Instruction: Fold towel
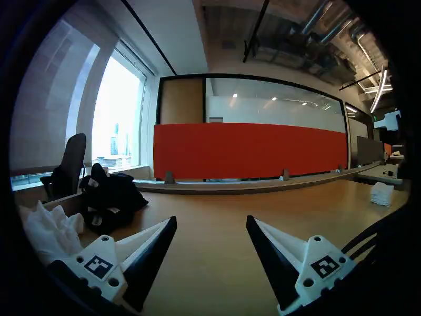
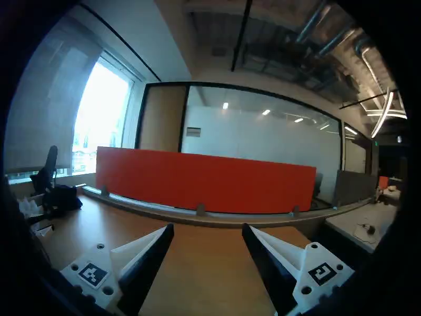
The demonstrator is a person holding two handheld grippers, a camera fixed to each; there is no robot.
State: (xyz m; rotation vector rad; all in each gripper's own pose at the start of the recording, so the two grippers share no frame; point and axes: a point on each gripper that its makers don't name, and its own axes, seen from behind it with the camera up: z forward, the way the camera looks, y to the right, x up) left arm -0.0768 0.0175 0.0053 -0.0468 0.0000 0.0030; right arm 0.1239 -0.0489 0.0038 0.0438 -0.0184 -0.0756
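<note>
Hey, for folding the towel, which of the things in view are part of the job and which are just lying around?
For the job: crumpled white cloth, likely a towel; folded white stack; wooden table; left gripper and right gripper, both open and empty.
Just lying about: black bundle; office chair; red divider.

Your right gripper (image 2: pixel 207 227): fingers spread wide above wooden table (image 2: pixel 208 276). Red divider (image 2: pixel 205 181) along far edge. Dark bundle (image 2: pixel 62 199) far left.
</note>
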